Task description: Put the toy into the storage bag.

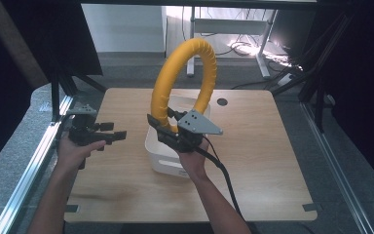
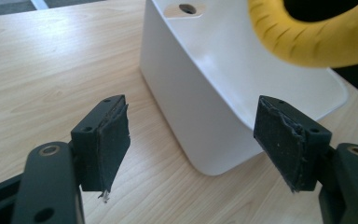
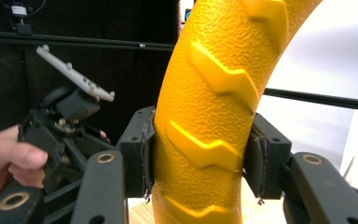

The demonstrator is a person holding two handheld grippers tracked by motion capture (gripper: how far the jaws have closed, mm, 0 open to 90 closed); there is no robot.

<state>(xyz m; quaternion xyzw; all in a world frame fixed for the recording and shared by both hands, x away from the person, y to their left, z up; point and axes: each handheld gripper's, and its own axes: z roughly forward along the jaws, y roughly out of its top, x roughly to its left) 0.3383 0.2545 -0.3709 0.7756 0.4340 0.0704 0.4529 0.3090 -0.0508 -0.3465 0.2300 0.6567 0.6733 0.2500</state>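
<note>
1. At far left, the left gripper hangs above the tabletop, its fingers spread wide with nothing between them. The left gripper view has them aimed at the near side wall of the white bin, which stands just beyond and to the right of them.

2. At centre, the yellow ring stands upright on edge, its arch rising well above the white bin and its lower part reaching down into it. Its plane runs roughly away from the person, so the left gripper faces one of its flat sides.

3. The right gripper is clamped on the near lower limb of the ring. In the right gripper view both fingers press on opposite flanks of the ribbed yellow tube, which runs upward between them.

4. The coming move likely turns on this: the ring sits over the bin in the right hand alone, while the free left gripper waits to its left, apart from bin and ring.
</note>
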